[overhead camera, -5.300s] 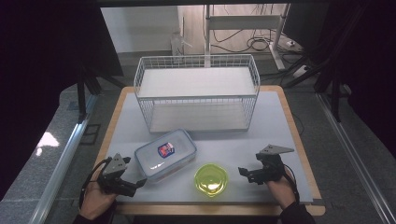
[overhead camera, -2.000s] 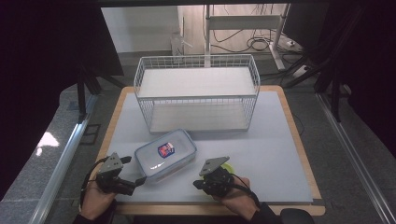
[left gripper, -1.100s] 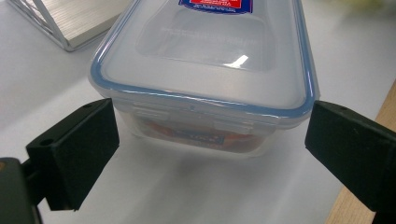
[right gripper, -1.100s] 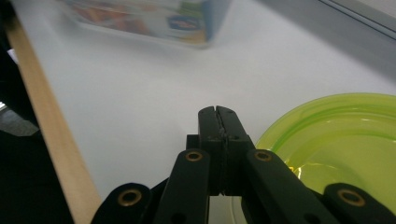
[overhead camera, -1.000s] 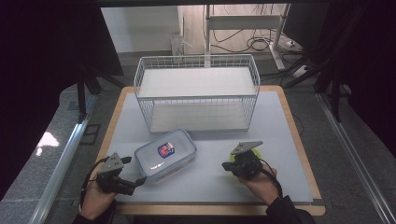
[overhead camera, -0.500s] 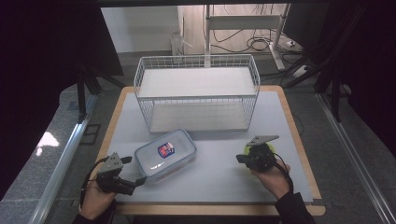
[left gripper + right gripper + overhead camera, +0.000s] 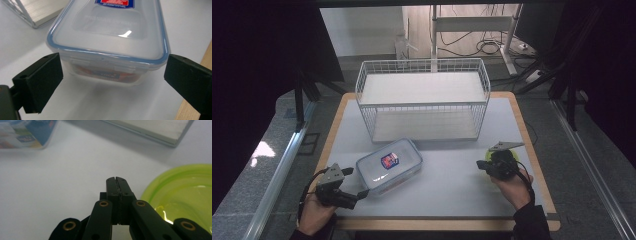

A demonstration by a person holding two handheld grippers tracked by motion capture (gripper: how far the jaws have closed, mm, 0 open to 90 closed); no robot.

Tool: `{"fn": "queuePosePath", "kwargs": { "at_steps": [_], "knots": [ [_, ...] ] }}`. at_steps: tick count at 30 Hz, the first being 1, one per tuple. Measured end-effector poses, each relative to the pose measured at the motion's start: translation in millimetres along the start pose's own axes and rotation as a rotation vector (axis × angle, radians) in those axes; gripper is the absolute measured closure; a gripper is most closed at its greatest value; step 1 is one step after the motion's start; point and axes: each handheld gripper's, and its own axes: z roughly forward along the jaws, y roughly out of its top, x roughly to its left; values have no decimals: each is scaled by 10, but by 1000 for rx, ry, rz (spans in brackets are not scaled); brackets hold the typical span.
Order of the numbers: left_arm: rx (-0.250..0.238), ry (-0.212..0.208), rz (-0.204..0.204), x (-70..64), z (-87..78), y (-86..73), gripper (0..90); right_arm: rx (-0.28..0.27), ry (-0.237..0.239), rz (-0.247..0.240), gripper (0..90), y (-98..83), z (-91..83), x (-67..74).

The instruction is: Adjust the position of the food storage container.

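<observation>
A clear lidded container [image 7: 389, 165] [image 7: 107, 32] with a red and blue label lies at the front left of the white mat. My left gripper [image 7: 358, 193] [image 7: 112, 77] stands open just before the container's near end, one finger [image 7: 40, 80] on each side and neither touching it. A lime green bowl [image 7: 486, 156] [image 7: 185, 192] sits at the front right, mostly hidden under my right hand in the high view. My right gripper [image 7: 482, 166] [image 7: 117, 181] is shut with nothing between its jaws; the bowl's rim lies close against their right side.
A white wire rack [image 7: 422, 95] with a white shelf stands across the back of the mat; its base board [image 7: 155, 130] lies ahead of the right gripper. The table's wooden border [image 7: 532, 150] runs just right of the bowl.
My right gripper has moved rightward across the mat, and the green bowl has gone with it from the front middle to the front right. Left gripper and container have stayed put.
</observation>
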Motion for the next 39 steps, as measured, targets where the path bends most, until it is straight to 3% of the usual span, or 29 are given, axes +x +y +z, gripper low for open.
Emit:
{"fn": "queuePosePath", "kwargs": {
  "at_steps": [3, 7, 8, 9, 10, 11, 12, 13, 14, 15, 16, 18, 22, 24, 25, 33, 39],
  "knots": [
    [28, 14, 1, -11, -2, -2, 23, -19, 1, -17, 900, 26, -21, 62],
    [19, 19, -8, -13, -46, 9, 67, -36, 10, -35, 900, 51, -3, 136],
    [17, 23, -5, -12, -65, 10, 107, -39, 11, -35, 900, 59, 7, 157],
    [12, 32, -5, -9, -90, 8, 213, -45, 14, -41, 900, 66, 21, 180],
    [7, 43, -4, 0, -113, 3, 213, -45, 14, -41, 900, 66, 21, 180],
    [5, 52, -17, 35, -140, -13, 335, -54, 21, -49, 900, 76, 39, 205],
    [5, 52, -17, 35, -140, -13, 398, -54, 21, -49, 900, 76, 39, 205],
    [4, 57, -32, 69, -150, -31, 398, -56, 24, -50, 900, 79, 47, 217],
    [8, 58, -46, 91, -153, -41, 464, -61, 29, -60, 897, 86, 64, 232],
    [15, 55, -73, 132, -151, -56, 622, -61, 40, -70, 890, 99, 98, 262],
    [18, 53, -91, 155, -145, -63, 622, -61, 40, -70, 890, 99, 98, 262],
    [38, 41, -129, 205, -102, -72, 725, -63, 53, -86, 884, 118, 139, 294],
    [83, 61, -157, 236, -6, -44, 853, -70, 78, -104, 881, 169, 249, 373],
    [112, 66, -162, 242, 59, -27, 877, -70, 84, -117, 881, 196, 311, 415],
    [135, 93, -165, 249, 106, -12, 898, -69, 94, -118, 882, 222, 372, 456],
    [141, 105, -178, 318, 233, 63, 899, -76, 111, -135, 873, 325, 538, 530],
    [132, 77, -185, 407, 417, 188, 900, -59, 111, -119, 882, 448, 764, 556]
  ]
}}
